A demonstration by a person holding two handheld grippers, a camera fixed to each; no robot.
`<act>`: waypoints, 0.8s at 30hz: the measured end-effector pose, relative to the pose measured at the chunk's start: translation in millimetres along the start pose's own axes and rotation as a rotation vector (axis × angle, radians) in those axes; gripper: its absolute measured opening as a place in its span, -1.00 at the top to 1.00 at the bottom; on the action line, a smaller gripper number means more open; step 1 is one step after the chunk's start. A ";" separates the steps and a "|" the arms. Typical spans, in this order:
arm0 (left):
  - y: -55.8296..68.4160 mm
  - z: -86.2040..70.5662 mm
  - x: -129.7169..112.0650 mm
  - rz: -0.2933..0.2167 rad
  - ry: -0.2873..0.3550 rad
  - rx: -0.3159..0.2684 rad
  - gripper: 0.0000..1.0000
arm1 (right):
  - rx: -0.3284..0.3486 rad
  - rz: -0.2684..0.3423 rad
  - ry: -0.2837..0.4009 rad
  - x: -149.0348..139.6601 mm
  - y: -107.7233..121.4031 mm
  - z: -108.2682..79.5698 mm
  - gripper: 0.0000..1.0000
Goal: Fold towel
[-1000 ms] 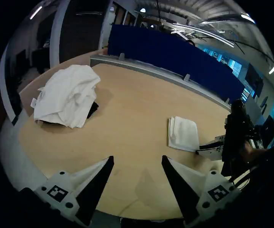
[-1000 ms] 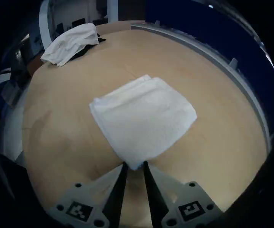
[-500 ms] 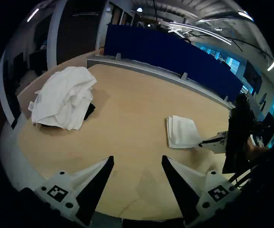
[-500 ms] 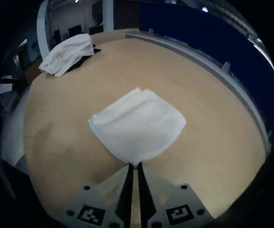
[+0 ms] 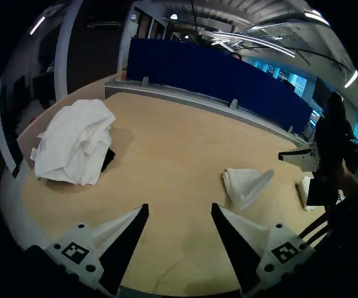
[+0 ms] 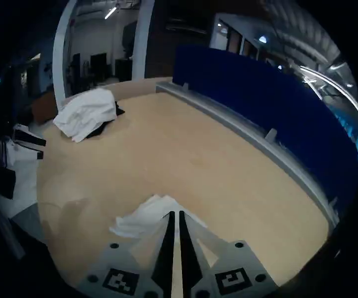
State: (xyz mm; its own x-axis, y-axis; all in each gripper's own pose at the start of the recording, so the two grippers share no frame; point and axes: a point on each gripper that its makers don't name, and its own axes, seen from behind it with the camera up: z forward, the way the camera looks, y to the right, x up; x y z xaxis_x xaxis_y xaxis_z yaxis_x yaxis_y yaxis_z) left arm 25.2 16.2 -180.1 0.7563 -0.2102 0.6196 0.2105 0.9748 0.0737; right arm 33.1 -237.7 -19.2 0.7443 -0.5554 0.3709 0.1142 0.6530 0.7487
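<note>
The left claw point(image 5: 179, 208) is wide open and holds nothing. It hangs over the wooden bench point(image 5: 169, 134). The small white towel point(image 5: 243, 183) lies on the bench, a bit rumpled, with one corner poking up toward the right claw point(image 5: 282, 156). That claw point(image 6: 174, 213) is clenched almost tight, and the towel point(image 6: 141, 221) sits just under its tips. I cannot tell if it pinches the corner. A big heap of white towels point(image 5: 72, 141) lies far off.
</note>
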 end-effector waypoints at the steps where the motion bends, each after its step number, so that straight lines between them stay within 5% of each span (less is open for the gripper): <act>1: 2.2 0.8 1.2 0.002 0.001 -0.004 -0.86 | -0.003 0.002 0.009 4.0 3.1 -4.1 0.88; 13: 19.1 5.9 -1.1 0.018 -0.003 -0.028 -0.86 | -0.031 0.018 -0.004 -13.5 21.8 -17.4 0.85; 14: 19.5 5.7 -1.8 0.017 -0.003 -0.028 -0.86 | -0.035 0.019 -0.005 -15.0 22.9 -17.4 0.79; 16: 19.4 4.8 -1.9 0.015 -0.003 -0.027 -0.87 | -0.044 0.014 -0.011 -18.0 24.0 -16.1 0.31; 20: 19.5 2.5 -0.9 0.011 0.000 -0.025 -0.87 | -0.040 0.003 -0.021 -24.2 21.0 -14.0 -0.15; 24: 19.6 2.0 -1.0 0.008 0.001 -0.023 -0.87 | -0.033 -0.006 -0.031 -29.4 17.4 -12.3 -0.15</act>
State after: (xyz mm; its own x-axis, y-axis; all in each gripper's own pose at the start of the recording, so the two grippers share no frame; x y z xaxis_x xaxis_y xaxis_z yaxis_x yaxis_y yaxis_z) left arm 27.4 35.7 -177.8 0.7584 -0.2021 0.6196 0.2184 0.9746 0.0505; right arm 21.3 -203.6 -23.8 0.7231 -0.5743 0.3838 0.1406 0.6664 0.7322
